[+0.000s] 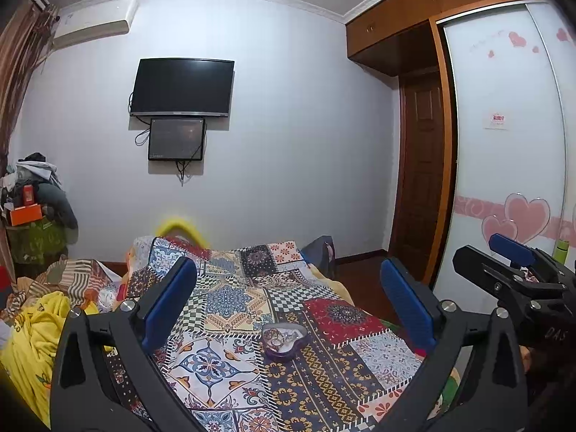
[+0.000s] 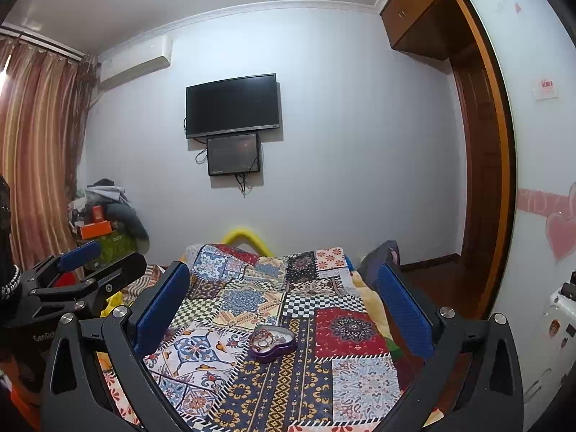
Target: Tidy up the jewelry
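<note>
A purple heart-shaped tin (image 1: 284, 341) holding bracelets and other jewelry sits on the patchwork bedspread (image 1: 230, 302); it also shows in the right wrist view (image 2: 273, 342). My left gripper (image 1: 288, 288) is open and empty, held above and behind the tin. My right gripper (image 2: 284, 288) is open and empty too, likewise above the tin. In the left wrist view the right gripper (image 1: 518, 262) shows at the right edge. In the right wrist view the left gripper (image 2: 86, 262) shows at the left edge.
A yellow blanket (image 1: 39, 338) and rumpled bedding lie left of the bedspread. A TV (image 1: 181, 88) hangs on the far wall. A wardrobe with heart stickers (image 1: 504, 144) stands at the right, next to a brown door (image 1: 421, 180). A pile of clothes and boxes (image 2: 104, 216) stands by the curtain.
</note>
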Motion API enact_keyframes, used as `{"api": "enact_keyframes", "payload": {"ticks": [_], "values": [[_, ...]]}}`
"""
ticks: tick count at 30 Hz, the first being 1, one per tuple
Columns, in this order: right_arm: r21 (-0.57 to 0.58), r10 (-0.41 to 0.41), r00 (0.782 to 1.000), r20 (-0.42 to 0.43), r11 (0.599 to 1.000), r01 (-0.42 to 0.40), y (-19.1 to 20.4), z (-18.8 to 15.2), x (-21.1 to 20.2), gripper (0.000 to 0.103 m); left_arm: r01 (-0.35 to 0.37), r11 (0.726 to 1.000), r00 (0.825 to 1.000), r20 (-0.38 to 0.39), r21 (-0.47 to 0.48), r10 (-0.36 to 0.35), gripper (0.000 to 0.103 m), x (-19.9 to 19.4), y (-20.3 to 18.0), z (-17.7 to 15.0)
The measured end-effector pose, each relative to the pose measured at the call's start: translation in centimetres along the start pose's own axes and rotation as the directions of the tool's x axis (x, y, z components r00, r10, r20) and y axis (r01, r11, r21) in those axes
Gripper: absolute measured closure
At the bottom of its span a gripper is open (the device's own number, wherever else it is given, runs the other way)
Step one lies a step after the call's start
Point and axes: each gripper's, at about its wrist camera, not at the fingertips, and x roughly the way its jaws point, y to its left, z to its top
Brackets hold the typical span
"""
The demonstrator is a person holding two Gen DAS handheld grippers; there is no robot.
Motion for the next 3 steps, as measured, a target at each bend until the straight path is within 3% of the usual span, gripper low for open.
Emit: {"api": "enact_keyframes", "payload": {"ticks": [3], "values": [[0.0,0.002,1.0,-0.004,1.0,-0.002,0.02,-0.03,0.13,0.0,-0.005,1.0,1.0,-0.005,-0.001,0.005,0.0,0.22,0.0,-0.1]]}}
